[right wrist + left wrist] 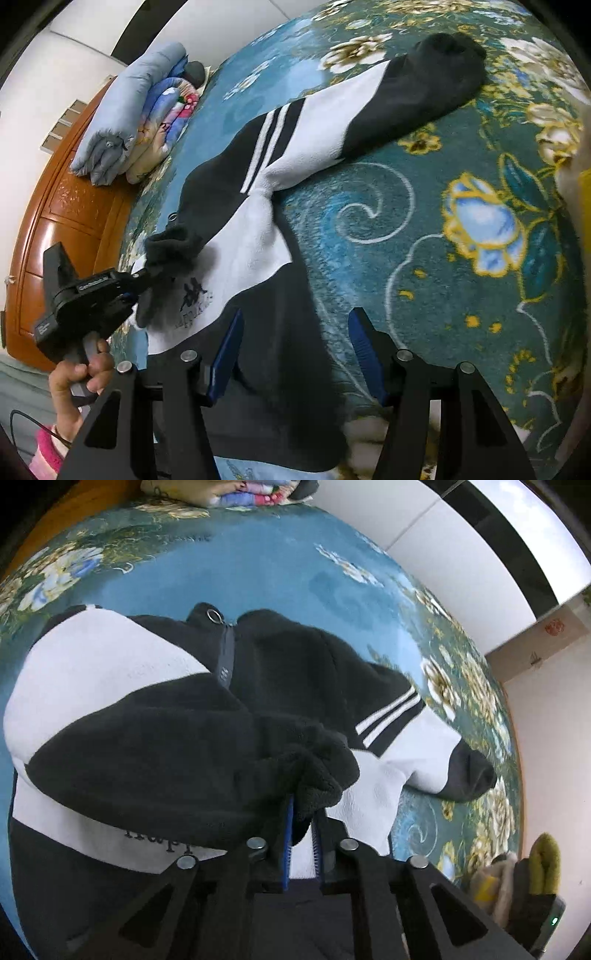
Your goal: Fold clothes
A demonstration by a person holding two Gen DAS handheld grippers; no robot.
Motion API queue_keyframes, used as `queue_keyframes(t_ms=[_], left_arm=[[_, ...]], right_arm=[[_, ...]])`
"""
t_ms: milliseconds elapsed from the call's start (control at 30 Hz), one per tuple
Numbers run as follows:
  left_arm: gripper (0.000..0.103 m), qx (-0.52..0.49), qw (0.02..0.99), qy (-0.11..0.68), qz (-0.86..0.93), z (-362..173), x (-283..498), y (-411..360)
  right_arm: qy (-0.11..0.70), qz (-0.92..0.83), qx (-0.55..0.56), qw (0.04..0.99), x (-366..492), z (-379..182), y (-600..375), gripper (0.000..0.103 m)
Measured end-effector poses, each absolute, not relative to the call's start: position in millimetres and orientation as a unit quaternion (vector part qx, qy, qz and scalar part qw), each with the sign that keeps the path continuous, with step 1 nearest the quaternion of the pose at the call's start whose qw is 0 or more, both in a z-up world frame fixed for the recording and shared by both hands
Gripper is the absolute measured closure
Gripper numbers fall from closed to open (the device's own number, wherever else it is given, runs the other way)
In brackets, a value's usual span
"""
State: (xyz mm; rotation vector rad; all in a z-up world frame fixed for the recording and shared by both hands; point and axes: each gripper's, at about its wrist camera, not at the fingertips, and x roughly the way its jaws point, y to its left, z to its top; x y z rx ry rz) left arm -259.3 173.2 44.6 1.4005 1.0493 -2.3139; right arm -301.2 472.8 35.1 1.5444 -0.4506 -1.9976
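A black and white fleece hoodie [122, 709] lies spread on a teal floral blanket [295, 572]. My left gripper [303, 812] is shut on the black cuff of one sleeve [317, 771], which is drawn across the hoodie's chest. In the right wrist view that gripper [147, 275] holds the cuff [170, 247] above the white chest panel. The other sleeve [332, 122], with two white stripes and a black cuff, lies stretched out on the blanket. My right gripper [295, 332] is open and empty, its blue pads either side of the hoodie's black lower edge [280, 350].
A stack of folded quilts [129, 118] rests against a wooden headboard [55, 221] at the bed's far end. A yellow-green and cream object [524, 878] sits at the right edge of the left wrist view. White walls stand beyond the bed.
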Motion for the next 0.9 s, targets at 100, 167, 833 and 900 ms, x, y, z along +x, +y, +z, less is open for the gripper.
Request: queue_keyframes(t_ms=[100, 167, 833, 900], left_arm=[[0.089, 0.488, 0.109, 0.368, -0.784, 45, -245, 168], [0.066, 0.478, 0.108, 0.39, -0.78, 41, -226, 159], [0.041, 0.336, 0.251, 0.531, -0.736, 12, -75, 75], [0.041, 0.321, 0.25, 0.546, -0.732, 9, -71, 71]], right_arm=[[-0.162, -0.737, 0.579, 0.31, -301, 34, 454, 0.043], [-0.155, -0.726, 0.582, 0.331, -302, 33, 435, 0.043], [-0.194, -0.655, 0.639, 0.352, -318, -28, 297, 0.039], [-0.203, -0.656, 0.639, 0.346, -320, -27, 294, 0.068]])
